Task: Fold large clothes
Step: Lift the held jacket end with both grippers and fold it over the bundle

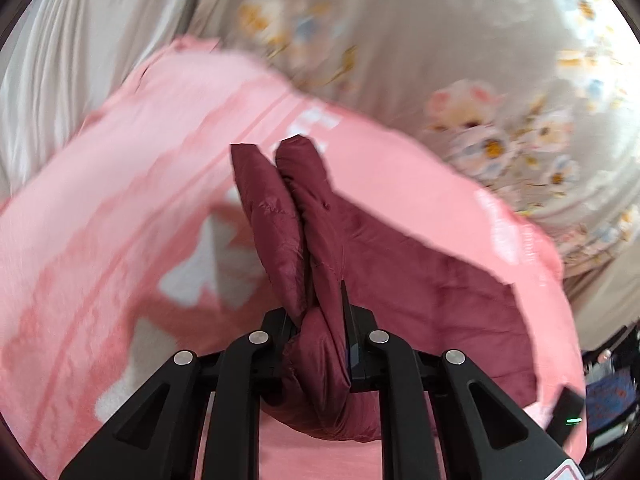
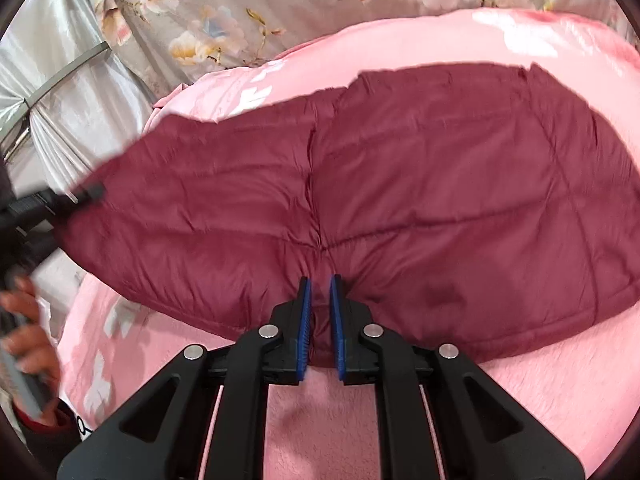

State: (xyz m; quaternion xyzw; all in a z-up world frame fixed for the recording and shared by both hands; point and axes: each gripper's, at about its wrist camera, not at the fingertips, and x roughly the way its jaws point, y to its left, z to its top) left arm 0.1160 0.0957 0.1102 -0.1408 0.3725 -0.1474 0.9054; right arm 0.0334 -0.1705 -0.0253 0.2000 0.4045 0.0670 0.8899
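A maroon quilted puffer jacket (image 2: 400, 192) lies spread on a pink blanket (image 2: 540, 384). My right gripper (image 2: 320, 312) is shut on the jacket's near edge, fabric pinched between its blue pads (image 2: 305, 320). My left gripper (image 1: 320, 320) is shut on a bunched fold of the same jacket (image 1: 288, 216), which sticks up between its fingers and hides the tips. In the right wrist view the left gripper (image 2: 86, 194) shows at the jacket's left end, held by a hand (image 2: 28, 344).
The pink blanket (image 1: 100, 200) with white patterns covers a bed with a grey floral sheet (image 1: 400, 40). Silvery-white fabric (image 2: 68, 92) and a metal bar (image 2: 64, 76) are at the left. Dark clutter (image 1: 608, 392) sits beyond the bed's right edge.
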